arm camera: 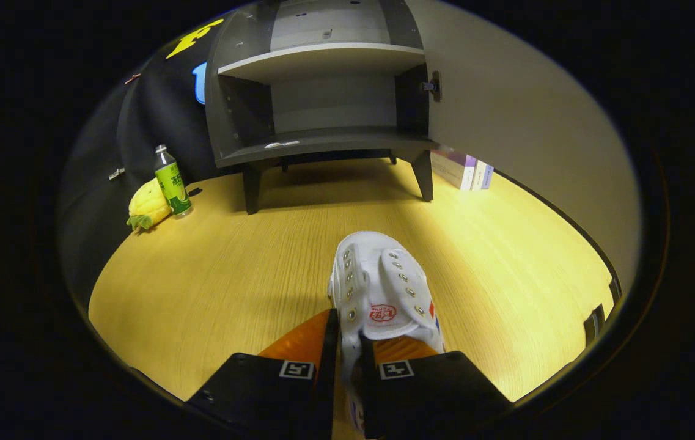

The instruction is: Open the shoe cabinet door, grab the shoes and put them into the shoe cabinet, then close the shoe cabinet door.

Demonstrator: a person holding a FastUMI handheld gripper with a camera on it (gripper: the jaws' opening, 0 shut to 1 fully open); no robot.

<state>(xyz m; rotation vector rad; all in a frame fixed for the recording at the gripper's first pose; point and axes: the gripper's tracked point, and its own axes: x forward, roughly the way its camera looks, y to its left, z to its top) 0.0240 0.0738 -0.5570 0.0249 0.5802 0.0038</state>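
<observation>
A white canvas shoe [381,287] with metal eyelets and a red mark on its tongue points away from me, toe toward the cabinet. My gripper [350,342] is shut on the shoe's side wall near the opening, one finger outside, the other inside. The shoe hangs just above the wooden floor [213,275]. Beyond it stands the dark grey shoe cabinet [323,140] on short legs, its pale door [518,122] swung wide open to the right. Two shelves show inside; a small white scrap lies on the lower shelf [282,145].
A green drink bottle [172,181] and a yellow pineapple-like toy [148,208] stand left of the cabinet by the black cloth wall. Some boxes [463,168] lie behind the open door, right of the cabinet's leg. Bare wooden floor stretches between the shoe and the cabinet.
</observation>
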